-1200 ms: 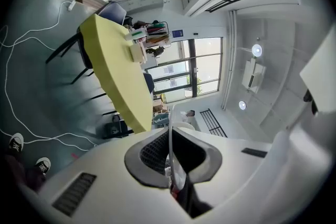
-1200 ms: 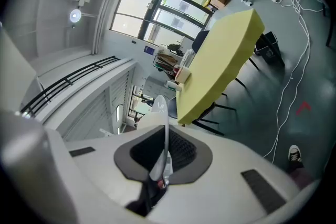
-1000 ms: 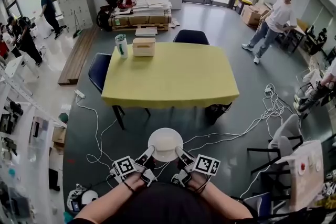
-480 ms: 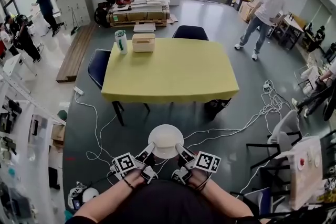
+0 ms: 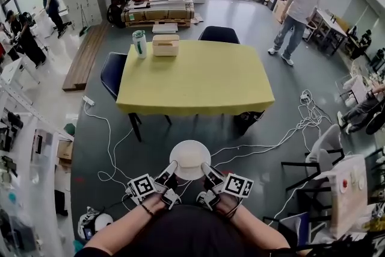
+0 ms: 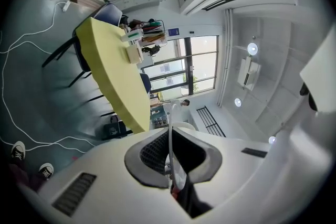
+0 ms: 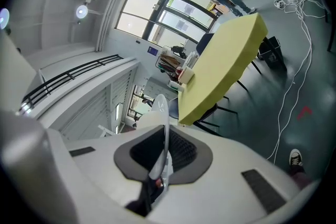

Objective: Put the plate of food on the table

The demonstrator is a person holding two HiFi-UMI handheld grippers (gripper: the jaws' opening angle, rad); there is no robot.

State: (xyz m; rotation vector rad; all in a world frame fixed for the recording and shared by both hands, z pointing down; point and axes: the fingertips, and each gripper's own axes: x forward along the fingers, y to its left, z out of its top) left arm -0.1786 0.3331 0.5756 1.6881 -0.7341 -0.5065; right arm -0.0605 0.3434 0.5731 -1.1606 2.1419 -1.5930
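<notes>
Head view: I hold a white plate in the air between both tools, over the dark floor, short of the near edge of the yellow table and well apart from it. The left gripper pinches the plate's near-left rim and the right gripper its near-right rim, both marker cubes turned up toward the camera. In the left gripper view the jaws are pressed onto the thin white rim, which runs edge-on up the middle between them. The right gripper view shows the same grip from the other side, jaws clamped on the rim seen edge-on. The plate sits roughly level; whether food lies on it I cannot tell.

Near the table's far-left corner a bottle with a green label stands just beside a pale box. A dark chair is at the table's left edge and a second chair at its far edge. White cables trail across the floor off the table's near-right corner, and a person in a white top stands beyond the far-right corner
</notes>
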